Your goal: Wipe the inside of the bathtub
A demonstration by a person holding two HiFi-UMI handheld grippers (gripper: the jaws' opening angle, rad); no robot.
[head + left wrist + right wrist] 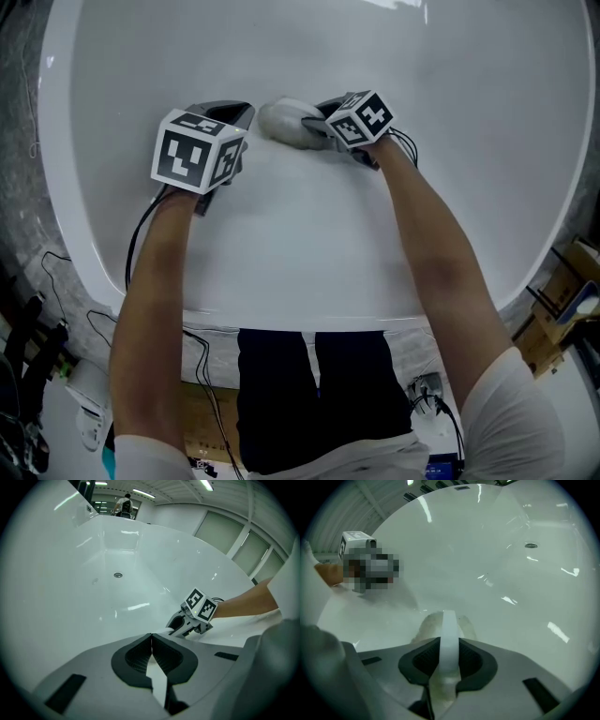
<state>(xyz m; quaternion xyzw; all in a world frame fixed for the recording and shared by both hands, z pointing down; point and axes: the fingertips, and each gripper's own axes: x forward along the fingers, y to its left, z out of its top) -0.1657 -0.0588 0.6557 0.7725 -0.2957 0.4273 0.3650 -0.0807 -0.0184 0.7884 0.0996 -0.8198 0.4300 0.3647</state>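
Right tool (317, 129), upper centre of the head view, is clamped on a white cloth (281, 122) that lies against the inner wall of the bathtub (309, 244). Left tool (232, 114), just left of the cloth, has its jaws together with nothing between them.

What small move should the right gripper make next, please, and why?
Probably sweep the cloth along the tub toward the drain: the right gripper has its jaws shut on the cloth, which seems pressed to the tub, and the left gripper is shut and empty.
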